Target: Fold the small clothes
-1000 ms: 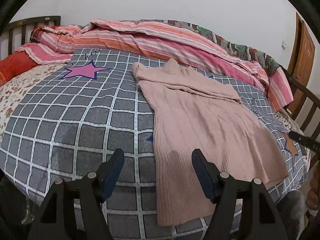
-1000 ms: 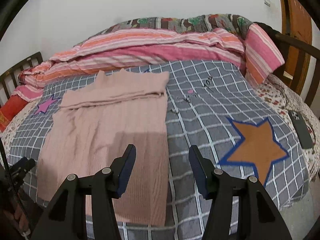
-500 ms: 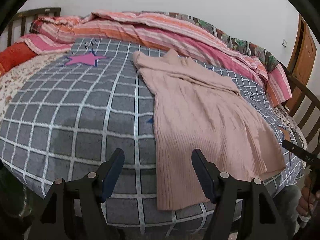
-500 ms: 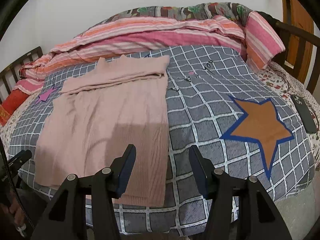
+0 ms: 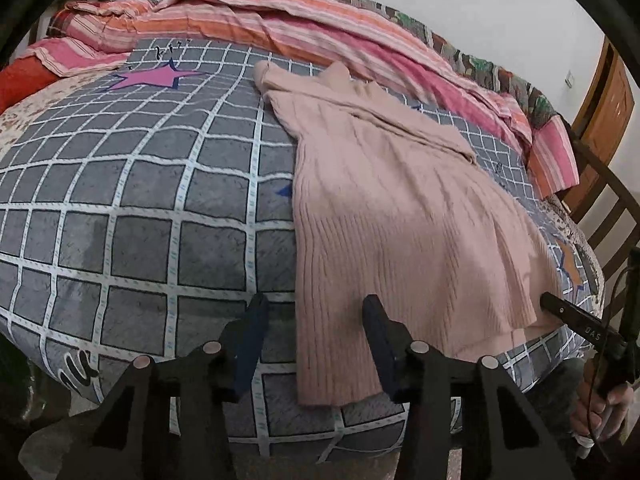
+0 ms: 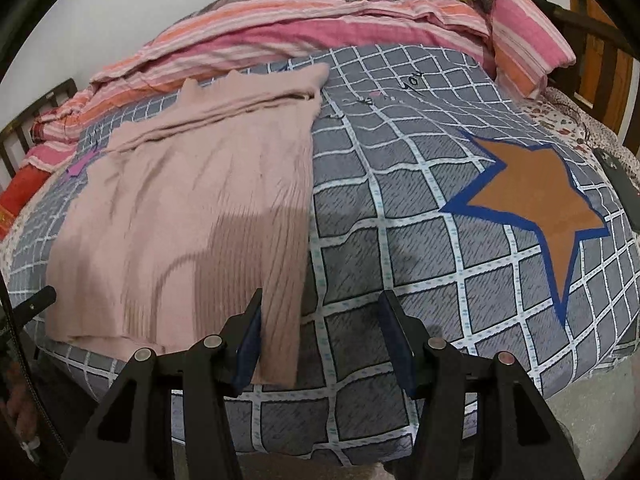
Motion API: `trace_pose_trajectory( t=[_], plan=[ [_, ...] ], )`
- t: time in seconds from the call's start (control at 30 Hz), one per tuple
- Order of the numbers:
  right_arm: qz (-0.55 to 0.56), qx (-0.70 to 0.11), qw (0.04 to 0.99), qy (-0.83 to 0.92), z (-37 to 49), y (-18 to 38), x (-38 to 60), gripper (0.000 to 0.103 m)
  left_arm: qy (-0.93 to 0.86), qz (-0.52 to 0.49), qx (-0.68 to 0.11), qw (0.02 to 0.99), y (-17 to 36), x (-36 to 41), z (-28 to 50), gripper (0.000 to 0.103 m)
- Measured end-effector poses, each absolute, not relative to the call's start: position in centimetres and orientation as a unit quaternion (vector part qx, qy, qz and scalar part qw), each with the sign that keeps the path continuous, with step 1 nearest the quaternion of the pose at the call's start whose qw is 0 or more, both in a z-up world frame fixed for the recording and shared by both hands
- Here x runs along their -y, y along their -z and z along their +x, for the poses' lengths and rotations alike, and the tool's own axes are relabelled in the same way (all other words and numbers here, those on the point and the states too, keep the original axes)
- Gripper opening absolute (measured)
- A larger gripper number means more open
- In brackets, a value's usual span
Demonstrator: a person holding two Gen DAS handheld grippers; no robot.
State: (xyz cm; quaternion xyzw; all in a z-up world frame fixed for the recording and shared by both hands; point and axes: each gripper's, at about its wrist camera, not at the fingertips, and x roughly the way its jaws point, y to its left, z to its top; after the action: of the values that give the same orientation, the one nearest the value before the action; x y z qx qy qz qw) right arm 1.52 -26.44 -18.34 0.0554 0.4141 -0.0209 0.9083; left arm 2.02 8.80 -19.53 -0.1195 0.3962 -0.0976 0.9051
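A pink ribbed knit garment lies flat on the grey checked bedsheet, its sleeves folded across the top and its hem at the near edge. My left gripper hovers over the hem's left corner. Its jaws are closing, the cloth lies under the gap, and the pads do not press on it. Above the hem's right edge my right gripper stands open, touching nothing. In the left wrist view the right gripper shows as a black finger with a hand behind it.
A pink and orange striped duvet is bunched along the far side. Wooden bed rails stand at the right. A black phone lies on the floral sheet near an orange star print.
Both grippers have sunk toward the near edge of the bed, so the hem lies closer under the fingers. The left jaws have narrowed. The right jaws keep their width.
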Motion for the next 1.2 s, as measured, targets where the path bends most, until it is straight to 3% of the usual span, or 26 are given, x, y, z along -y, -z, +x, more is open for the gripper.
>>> trace_pose_trajectory(
  t=[0.33, 1.2],
  plan=[
    [0.067, -0.416, 0.907, 0.019, 1.6, 18.9, 26.6, 0.054, 0.100, -0.111, -0.399, 0.905, 19.6, -8.0, 2.1, 0.036],
    [0.116, -0.416, 0.902, -0.018, 0.6, 19.3, 28.8, 0.054, 0.125, -0.149, -0.393, 0.899, 20.1, -8.6, 1.8, 0.032]
  ],
)
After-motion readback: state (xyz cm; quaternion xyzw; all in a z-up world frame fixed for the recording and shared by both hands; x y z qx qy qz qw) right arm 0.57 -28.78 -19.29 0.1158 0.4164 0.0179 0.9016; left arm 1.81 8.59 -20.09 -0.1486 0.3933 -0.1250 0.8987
